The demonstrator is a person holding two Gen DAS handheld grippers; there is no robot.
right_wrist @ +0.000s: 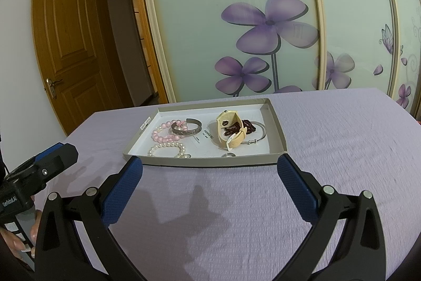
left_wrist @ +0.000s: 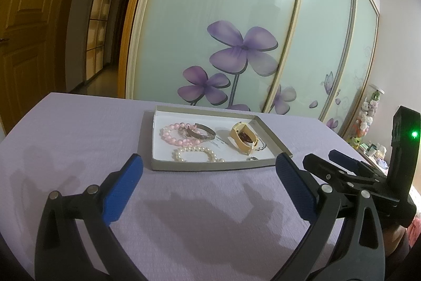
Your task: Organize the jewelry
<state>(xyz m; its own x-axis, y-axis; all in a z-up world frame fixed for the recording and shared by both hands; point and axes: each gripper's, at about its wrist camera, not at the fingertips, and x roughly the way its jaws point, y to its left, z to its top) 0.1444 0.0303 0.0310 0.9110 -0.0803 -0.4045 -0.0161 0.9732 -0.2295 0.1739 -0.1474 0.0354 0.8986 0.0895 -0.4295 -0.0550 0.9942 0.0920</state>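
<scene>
A shallow grey cardboard tray [left_wrist: 158,138] [right_wrist: 276,123] lies on the lilac tablecloth. In it are a pink bead bracelet [left_wrist: 171,134] [right_wrist: 160,132], a pearl bracelet [left_wrist: 196,153] [right_wrist: 165,149], a dark metal cuff [left_wrist: 201,132] [right_wrist: 186,128], a cream strap [left_wrist: 240,140] [right_wrist: 231,132] around dark red beads [right_wrist: 247,125], a thin silver bangle [right_wrist: 259,134] and a small ring [right_wrist: 228,155]. My left gripper [left_wrist: 209,170] is open and empty, just short of the tray's near edge. My right gripper [right_wrist: 210,170] is open and empty, also before the tray.
The table [left_wrist: 79,128] [right_wrist: 342,138] stands before sliding wardrobe doors with purple flowers [left_wrist: 243,49] [right_wrist: 271,25]. A wooden door [right_wrist: 65,49] is at the left. Toys and clutter [left_wrist: 368,123] sit at the far right. The other gripper shows at each view's side [left_wrist: 368,170] [right_wrist: 39,165].
</scene>
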